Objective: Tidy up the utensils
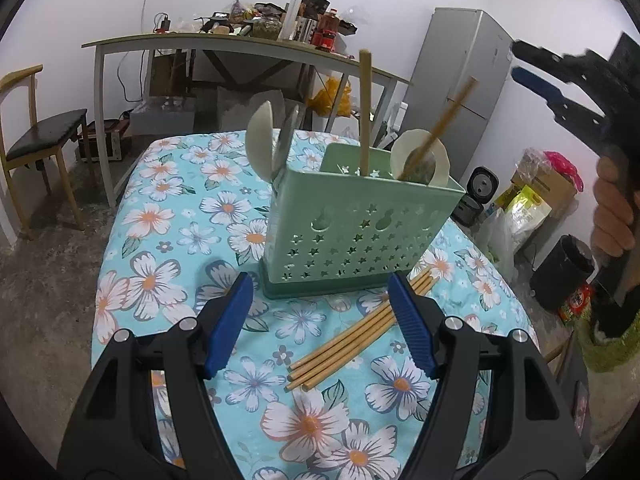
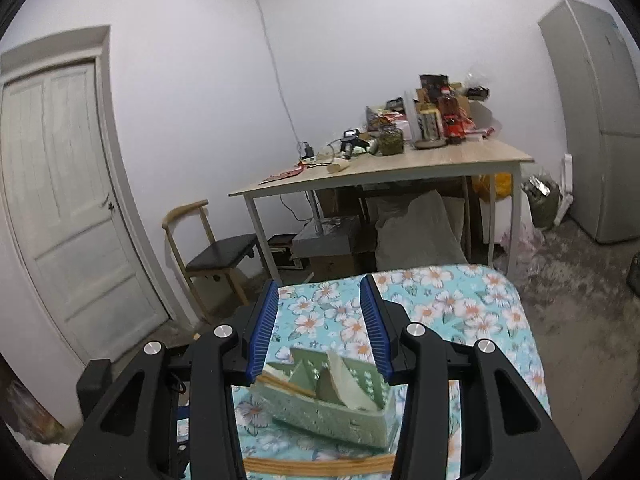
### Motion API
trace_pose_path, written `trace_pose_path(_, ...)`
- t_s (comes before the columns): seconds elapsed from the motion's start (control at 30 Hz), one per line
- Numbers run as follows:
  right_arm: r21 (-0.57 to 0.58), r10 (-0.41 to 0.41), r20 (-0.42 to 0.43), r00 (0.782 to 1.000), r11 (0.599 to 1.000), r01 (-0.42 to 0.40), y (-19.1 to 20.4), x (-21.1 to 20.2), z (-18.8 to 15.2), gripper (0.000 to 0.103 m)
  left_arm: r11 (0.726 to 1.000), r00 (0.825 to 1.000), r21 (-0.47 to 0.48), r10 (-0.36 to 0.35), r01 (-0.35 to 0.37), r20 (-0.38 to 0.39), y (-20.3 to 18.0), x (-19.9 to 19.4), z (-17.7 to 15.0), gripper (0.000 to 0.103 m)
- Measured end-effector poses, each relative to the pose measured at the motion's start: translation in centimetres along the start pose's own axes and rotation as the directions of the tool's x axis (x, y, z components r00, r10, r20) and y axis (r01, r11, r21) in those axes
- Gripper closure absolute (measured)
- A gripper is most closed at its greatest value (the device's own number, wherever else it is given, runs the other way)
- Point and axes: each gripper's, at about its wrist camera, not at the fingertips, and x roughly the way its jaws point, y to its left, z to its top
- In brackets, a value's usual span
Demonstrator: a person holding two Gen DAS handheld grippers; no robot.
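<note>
From my left wrist I see a bare room with white walls, a rough concrete floor, a cluttered wooden desk, a chair to the left and a grey fridge to the right. Before me is a table under a turquoise floral cloth. On it stands the green perforated utensil holder, holding two upright chopsticks, pale spoons and a metal utensil. A bundle of loose chopsticks lies on the cloth just in front of the holder's base. My left gripper hangs wide open above that bundle, gripping nothing. At the right edge my right gripper is raised beside the holder, held by my hand.

From my right wrist, a white door fills the left; desk, chair and fridge stand behind. The holder sits below me, tilted in view, with the loose chopsticks at the bottom edge. The blue jaws stand partly apart, nothing between them.
</note>
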Motion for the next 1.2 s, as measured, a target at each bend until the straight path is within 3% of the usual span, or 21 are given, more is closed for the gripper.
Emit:
trace_pose_path(0.2, 0.16, 0.002, -0.061, 0.998, 0.987, 0.007, -3.7, -1.1, -3.1, 0.061, 1.0, 1.0, 0.007, 0.003, -0.003, -0.021, -0.1, 0.8, -0.3, 0.036)
trace_pose_path(0.47, 0.418, 0.029, -0.232, 0.972, 0.906, 0.073, -8.8, 0.1, -10.7, 0.061, 1.0, 0.999, 0.01, 0.015, -0.015, -0.04, 0.0, 1.5, -0.4, 0.036)
trace_pose_path(0.6, 0.55, 0.081, -0.283, 0.956, 0.83, 0.093, -10.8, 1.2, -14.5, 0.064, 1.0, 0.999, 0.008, 0.015, -0.015, -0.049, 0.1, 1.8, -0.6, 0.036)
trace_pose_path(0.77, 0.745, 0.179, -0.304, 0.936, 0.657, 0.116, -14.0, 2.9, -19.2, 0.076, 1.0, 0.998, 0.019, 0.018, -0.017, -0.059, -0.1, 2.1, -0.7, 0.036)
trace_pose_path(0.9, 0.811, 0.216, -0.323, 0.921, 0.566, 0.151, -15.0, 4.6, -21.6, 0.083, 1.0, 0.998, 0.015, 0.022, -0.021, -0.066, 0.0, 2.2, -0.8, 0.036)
trace_pose_path(1.2, 0.864, 0.225, -0.332, 0.916, 0.463, 0.199, -16.1, 8.3, -24.3, 0.093, 0.999, 0.997, 0.016, 0.029, -0.028, -0.072, 0.0, 2.3, -0.8, 0.036)
